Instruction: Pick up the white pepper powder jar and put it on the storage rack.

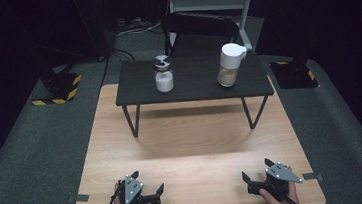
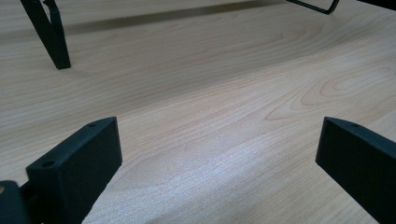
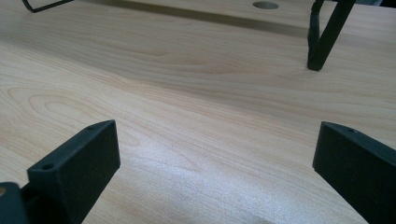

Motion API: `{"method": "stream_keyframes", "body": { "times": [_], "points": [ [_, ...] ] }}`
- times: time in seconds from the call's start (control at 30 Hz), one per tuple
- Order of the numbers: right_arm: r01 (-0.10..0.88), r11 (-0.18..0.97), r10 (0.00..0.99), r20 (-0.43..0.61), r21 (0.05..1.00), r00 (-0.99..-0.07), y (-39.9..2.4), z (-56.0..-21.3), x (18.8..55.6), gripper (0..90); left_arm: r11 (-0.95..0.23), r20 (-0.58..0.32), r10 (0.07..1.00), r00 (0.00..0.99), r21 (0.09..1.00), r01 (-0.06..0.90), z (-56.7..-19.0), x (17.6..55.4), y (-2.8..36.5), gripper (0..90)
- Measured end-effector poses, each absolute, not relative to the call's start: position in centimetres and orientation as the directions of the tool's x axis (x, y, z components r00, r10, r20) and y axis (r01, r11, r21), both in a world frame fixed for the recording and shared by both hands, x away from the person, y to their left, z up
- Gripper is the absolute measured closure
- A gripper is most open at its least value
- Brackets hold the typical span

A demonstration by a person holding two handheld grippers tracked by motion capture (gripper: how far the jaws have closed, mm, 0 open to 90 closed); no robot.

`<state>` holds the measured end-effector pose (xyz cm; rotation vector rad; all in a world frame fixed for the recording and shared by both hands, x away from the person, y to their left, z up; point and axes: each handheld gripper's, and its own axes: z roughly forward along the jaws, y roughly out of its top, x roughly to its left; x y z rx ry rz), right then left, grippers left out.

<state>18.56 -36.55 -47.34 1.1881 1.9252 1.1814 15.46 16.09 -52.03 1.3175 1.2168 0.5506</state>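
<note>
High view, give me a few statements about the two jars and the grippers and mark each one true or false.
1. The jar with the metal lid stands on the black shelf. True.
2. The white-capped jar lies on its side. False: it stands upright.
3. The left gripper holds a jar. False: its jaws are open and empty, over the wooden table.
4. The right gripper is open. True.
5. The two jars touch. False: they stand apart.

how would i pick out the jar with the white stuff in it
Look at the small black raised shelf at the far end of the wooden table. Two containers stand on it; the glass jar is the left one, shorter, with a metal lid, unlike the taller white-capped bottle.
</note>
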Motion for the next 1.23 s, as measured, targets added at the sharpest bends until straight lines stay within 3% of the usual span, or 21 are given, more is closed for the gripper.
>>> {"method": "stream_keyframes", "body": {
  "times": [1.23],
  "points": [
    [0.361, 0.204, 0.890, -0.018, 0.910, -0.456, -36.75, -47.70, 17.90, 0.7, 0.238, -0.351, 0.868, 0.351, 0.915, 0.325, -51.91, 15.78, 15.91, 0.8]
  ]
}}
